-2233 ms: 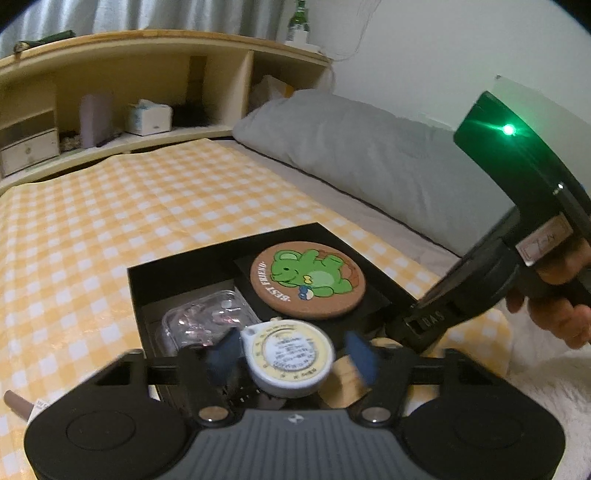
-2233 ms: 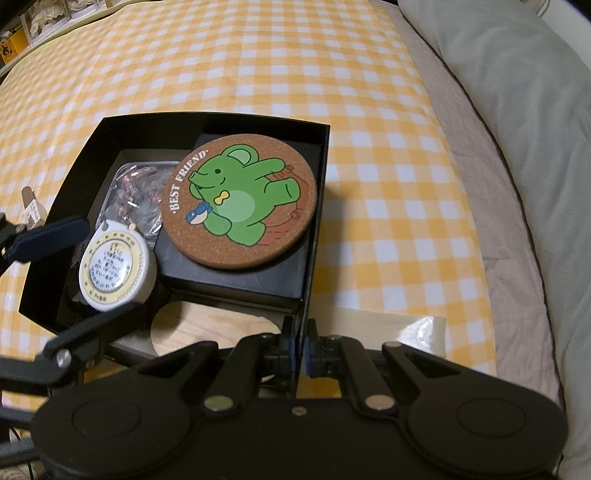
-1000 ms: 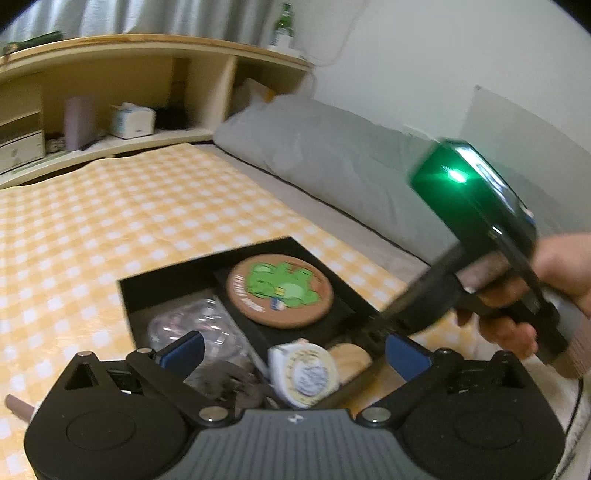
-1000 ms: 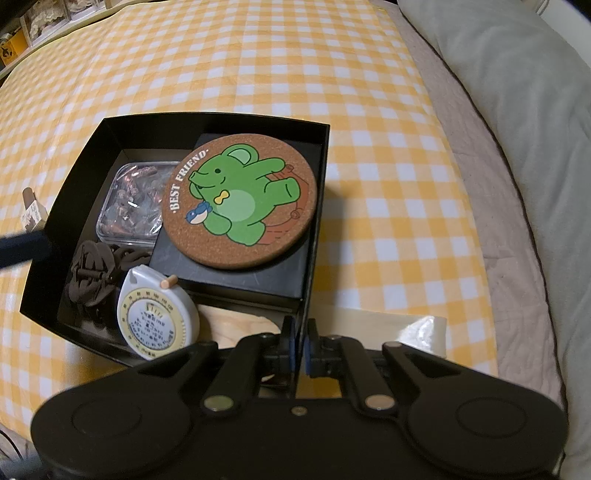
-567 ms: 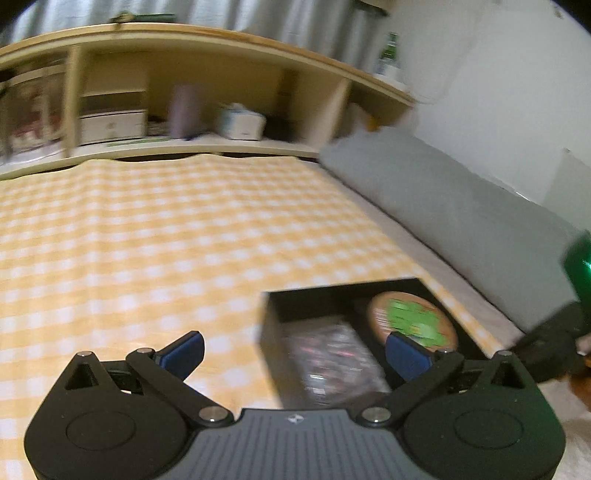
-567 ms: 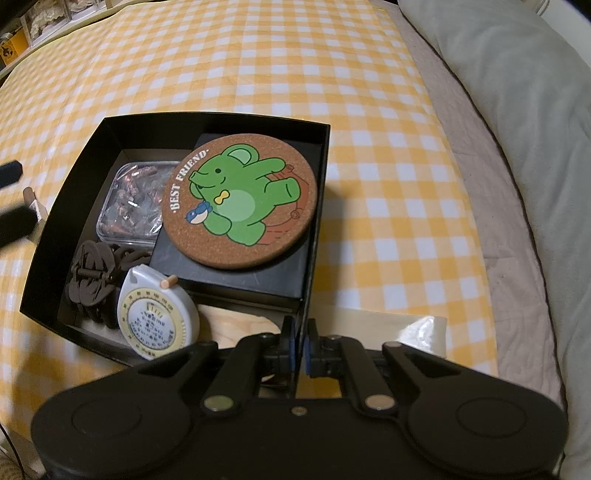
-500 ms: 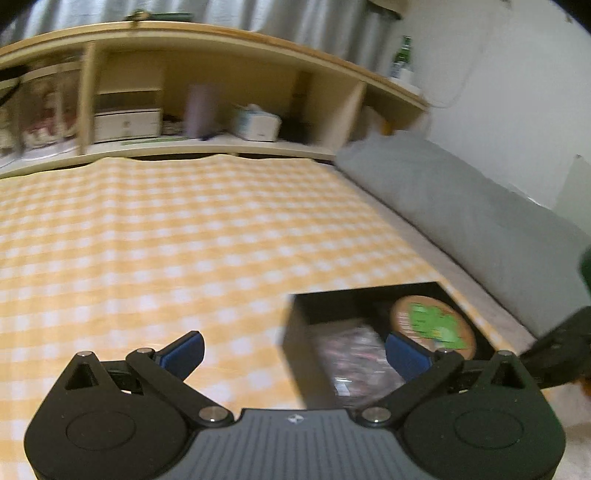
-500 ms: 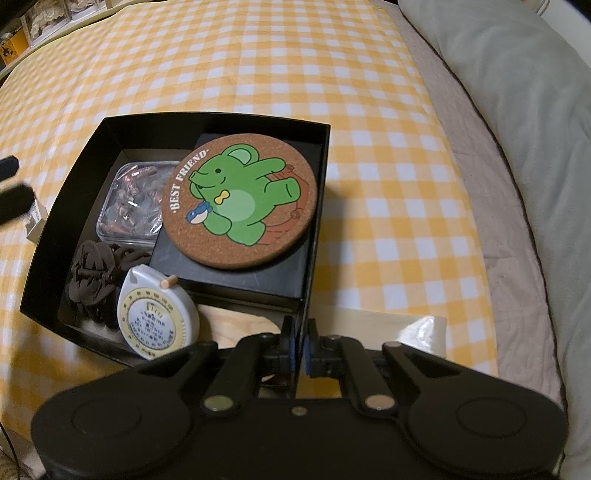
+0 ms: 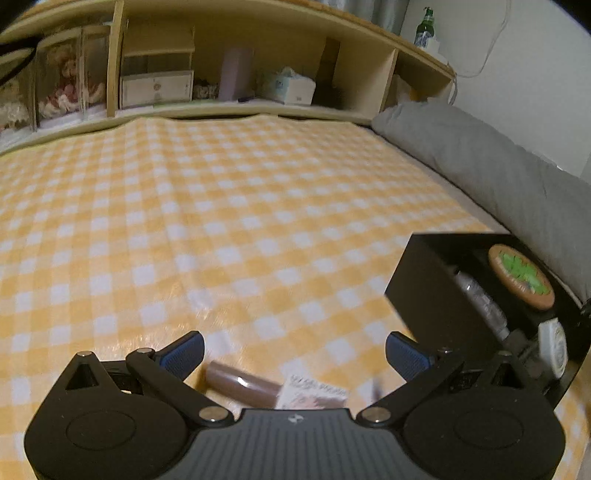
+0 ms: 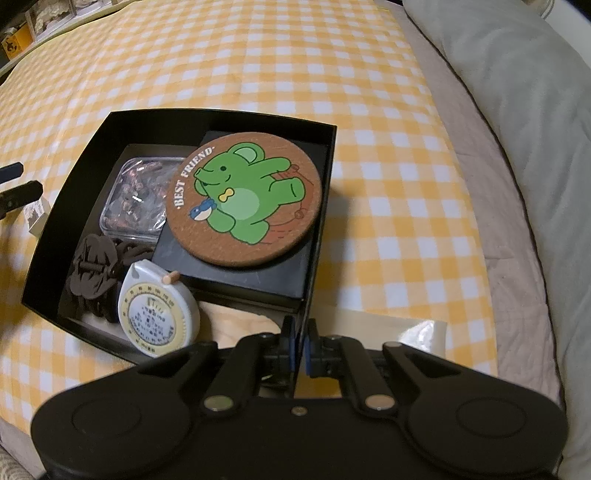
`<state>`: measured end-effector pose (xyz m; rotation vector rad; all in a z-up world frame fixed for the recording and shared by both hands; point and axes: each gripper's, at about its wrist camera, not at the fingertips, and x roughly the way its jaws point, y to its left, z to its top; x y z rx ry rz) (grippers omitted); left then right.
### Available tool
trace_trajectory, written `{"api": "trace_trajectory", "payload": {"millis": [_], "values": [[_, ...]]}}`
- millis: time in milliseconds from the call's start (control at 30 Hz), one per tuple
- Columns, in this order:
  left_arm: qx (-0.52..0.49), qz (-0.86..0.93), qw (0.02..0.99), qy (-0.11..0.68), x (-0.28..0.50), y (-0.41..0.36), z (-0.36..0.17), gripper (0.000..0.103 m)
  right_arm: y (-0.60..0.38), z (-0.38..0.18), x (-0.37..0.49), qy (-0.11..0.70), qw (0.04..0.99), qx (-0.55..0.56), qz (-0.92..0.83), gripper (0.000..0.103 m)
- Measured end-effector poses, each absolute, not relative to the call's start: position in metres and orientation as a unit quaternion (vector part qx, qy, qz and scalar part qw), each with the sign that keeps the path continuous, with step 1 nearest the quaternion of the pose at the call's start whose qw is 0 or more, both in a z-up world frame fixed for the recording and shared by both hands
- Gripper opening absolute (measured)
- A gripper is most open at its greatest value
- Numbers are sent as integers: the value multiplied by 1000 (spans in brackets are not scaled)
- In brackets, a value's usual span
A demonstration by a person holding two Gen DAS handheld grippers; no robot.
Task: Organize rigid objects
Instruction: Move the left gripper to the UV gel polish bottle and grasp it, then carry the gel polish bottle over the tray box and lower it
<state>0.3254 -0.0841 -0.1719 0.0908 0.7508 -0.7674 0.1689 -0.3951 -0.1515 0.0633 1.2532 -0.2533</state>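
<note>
A black box [image 10: 221, 114] sits on the yellow checked cloth. It holds a cork coaster [image 10: 243, 199] with a green elephant, a white tape measure [image 10: 157, 314], a brown hair clip [image 10: 96, 273] and a clear case [image 10: 136, 199] of small brown pieces. My right gripper [image 10: 299, 347] is shut on the box's near wall. My left gripper [image 9: 293, 354] hovers open to the left of the box [image 9: 424, 295], over a brown tube [image 9: 240, 384] with a white label lying on the cloth. Nothing is between its fingers. The coaster [image 9: 521, 277] shows at the right edge.
A grey pillow [image 9: 498, 162] runs along the right side of the bed. A wooden shelf headboard [image 9: 240, 110] with boxes and a green bottle [image 9: 424, 24] stands at the far end. A pale wooden piece [image 10: 369, 328] lies by the box's near corner.
My left gripper, open after leaving the tape measure in the box, has swung left and down from the box to above the brown tube. The right gripper has kept still on the box wall.
</note>
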Motion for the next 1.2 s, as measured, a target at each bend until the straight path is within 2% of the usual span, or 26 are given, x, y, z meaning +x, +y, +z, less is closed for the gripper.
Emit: {"api": "trace_trajectory", "payload": {"millis": [167, 433, 500, 600, 667, 967, 1200], "values": [[64, -390, 840, 373, 324, -81, -185, 103, -396, -151, 170, 584, 802, 29, -118, 5], [139, -419, 824, 355, 306, -89, -189, 103, -395, -152, 169, 585, 802, 29, -118, 6], [146, -413, 828, 351, 305, -90, -190, 101, -396, -152, 169, 584, 802, 27, -118, 6], [152, -409, 831, 346, 305, -92, -190, 90, -395, -151, 169, 584, 802, 25, -118, 6], [148, -412, 830, 345, 305, -91, -189, 87, -395, -152, 169, 585, 802, 26, -118, 6], [132, -409, 836, 341, 304, -96, -183, 87, -395, -151, 170, 585, 802, 25, -118, 6], [75, -461, 833, 296, 293, -115, -143, 87, -395, -151, 170, 585, 802, 24, -118, 6]]}}
